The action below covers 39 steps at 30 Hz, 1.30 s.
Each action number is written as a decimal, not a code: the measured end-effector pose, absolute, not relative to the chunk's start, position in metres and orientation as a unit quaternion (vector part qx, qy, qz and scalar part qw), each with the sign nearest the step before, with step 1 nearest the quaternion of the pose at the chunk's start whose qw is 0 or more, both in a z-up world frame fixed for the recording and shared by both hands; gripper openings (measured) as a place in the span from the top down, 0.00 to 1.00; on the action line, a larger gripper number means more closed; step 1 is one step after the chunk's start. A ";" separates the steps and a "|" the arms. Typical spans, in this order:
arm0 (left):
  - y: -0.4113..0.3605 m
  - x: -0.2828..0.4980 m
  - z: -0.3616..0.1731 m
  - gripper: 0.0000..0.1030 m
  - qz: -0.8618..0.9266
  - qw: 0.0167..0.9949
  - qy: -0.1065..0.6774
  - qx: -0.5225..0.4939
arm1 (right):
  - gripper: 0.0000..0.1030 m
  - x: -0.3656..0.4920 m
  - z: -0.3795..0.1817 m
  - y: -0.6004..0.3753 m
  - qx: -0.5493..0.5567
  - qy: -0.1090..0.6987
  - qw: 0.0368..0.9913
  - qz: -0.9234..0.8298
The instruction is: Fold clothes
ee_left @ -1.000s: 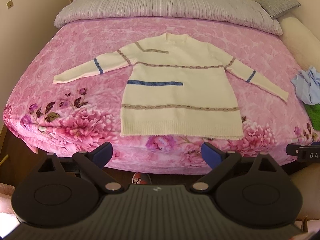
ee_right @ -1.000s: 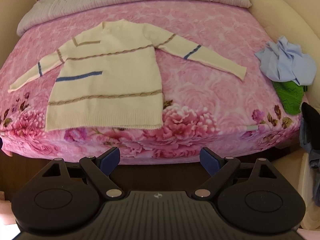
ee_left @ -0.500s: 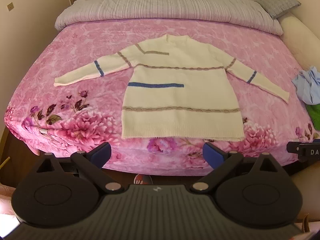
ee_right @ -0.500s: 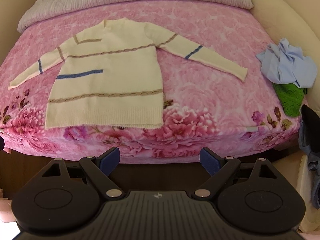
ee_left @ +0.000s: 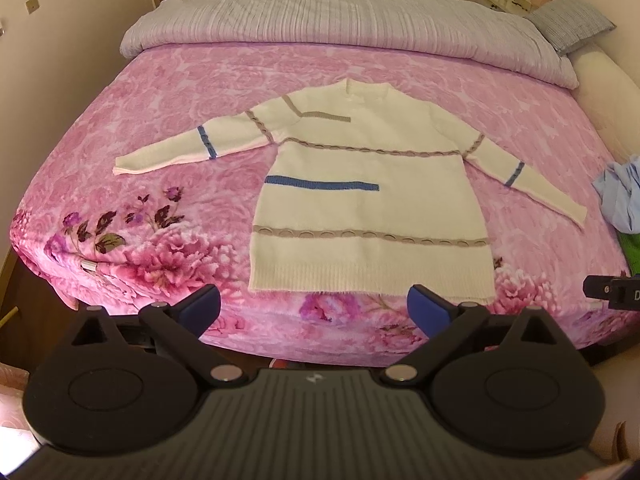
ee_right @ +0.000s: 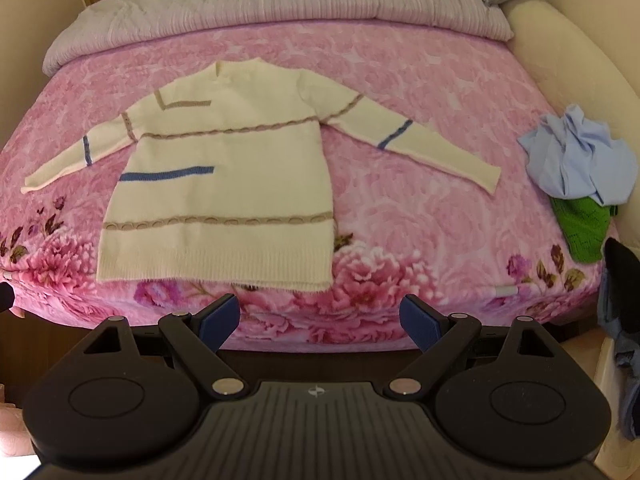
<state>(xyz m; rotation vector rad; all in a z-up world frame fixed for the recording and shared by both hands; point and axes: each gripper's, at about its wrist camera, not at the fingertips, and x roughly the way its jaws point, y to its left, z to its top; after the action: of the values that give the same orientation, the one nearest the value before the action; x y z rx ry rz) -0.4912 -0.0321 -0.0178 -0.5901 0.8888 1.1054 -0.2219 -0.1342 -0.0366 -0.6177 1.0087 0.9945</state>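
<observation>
A cream sweater with blue and tan stripes lies flat, front up, on the pink floral bedspread, both sleeves spread out. It also shows in the right wrist view. My left gripper is open and empty, hovering off the bed's near edge just below the sweater's hem. My right gripper is open and empty too, off the near edge below the hem's right corner. Part of the right gripper shows at the right edge of the left wrist view.
A crumpled light blue garment and a green knit one lie at the bed's right side. A grey duvet is rolled at the head of the bed, with a grey cushion. A cream padded bed frame runs along the right.
Both grippers have drifted slightly, so the sweater sits a little lower and nearer in both views. Both stay open. The sweater has not moved.
</observation>
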 end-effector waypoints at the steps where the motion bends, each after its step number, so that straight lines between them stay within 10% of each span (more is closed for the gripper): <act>1: -0.027 -0.493 -0.019 0.04 0.500 0.718 0.400 -0.272 | 0.13 -0.221 -0.037 -0.131 -0.279 0.456 0.716 0.449; 15: 0.137 -0.538 -0.097 0.04 0.482 0.683 0.370 -0.406 | 0.13 -0.179 -0.080 -0.044 -0.260 0.505 0.725 0.390; 26: 0.316 -0.667 -0.230 0.36 0.499 0.594 0.229 -0.587 | 0.13 -0.147 -0.169 0.065 -0.202 0.596 0.722 0.288; 39: 0.414 -0.796 -0.315 0.47 0.605 0.508 0.060 -0.610 | 0.13 -0.149 -0.242 0.144 -0.229 0.580 0.745 0.236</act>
<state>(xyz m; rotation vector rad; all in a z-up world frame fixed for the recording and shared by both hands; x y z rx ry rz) -0.7958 0.4136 -0.3146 -1.4705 0.1436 1.4581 -0.1485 0.1443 -0.2420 -0.5023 1.2698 0.5165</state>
